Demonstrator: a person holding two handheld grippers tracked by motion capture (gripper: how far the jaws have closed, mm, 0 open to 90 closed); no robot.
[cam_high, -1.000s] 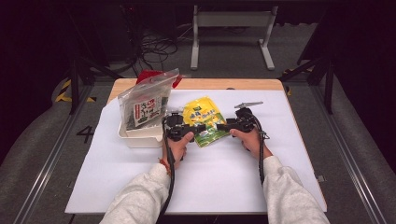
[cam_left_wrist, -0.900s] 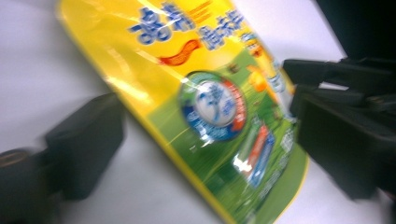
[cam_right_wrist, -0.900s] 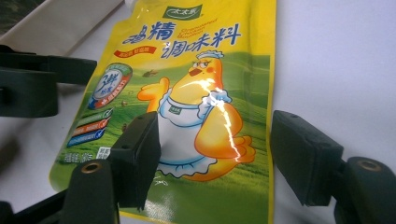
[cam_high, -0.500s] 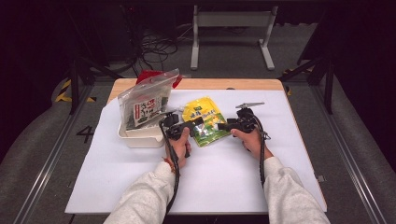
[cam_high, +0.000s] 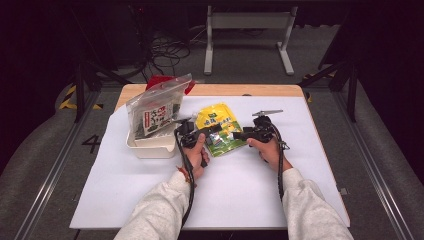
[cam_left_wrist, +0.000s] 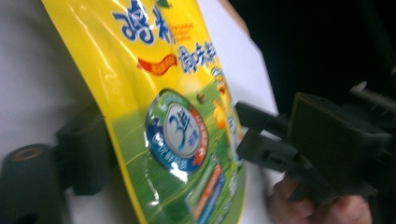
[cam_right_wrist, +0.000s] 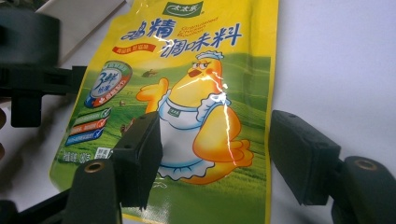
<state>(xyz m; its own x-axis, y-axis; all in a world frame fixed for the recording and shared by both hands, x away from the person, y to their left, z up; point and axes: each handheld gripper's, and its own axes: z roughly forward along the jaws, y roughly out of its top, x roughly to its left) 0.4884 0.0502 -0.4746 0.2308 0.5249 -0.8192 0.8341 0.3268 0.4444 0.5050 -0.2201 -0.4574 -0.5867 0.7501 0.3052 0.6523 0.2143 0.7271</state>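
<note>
A: The white tub (cam_high: 150, 148) holds a clear zip bag of dark seaweed (cam_high: 156, 112), upright.

B: The glossy yellow-green seasoning pouch (cam_high: 218, 129) lies flat mid-table; the right gripper (cam_high: 239, 135) straddles its edge with jaws apart, while the left gripper's (cam_high: 214, 129) grip cannot be judged.

Yellow-green seasoning pouch (cam_high: 220, 130), flat on table (cam_high: 240, 195)

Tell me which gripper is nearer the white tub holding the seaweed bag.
Left. The left gripper sits just right of the white tub, at the yellow pouch's near edge; the right gripper is beyond the pouch, farther away.
</note>
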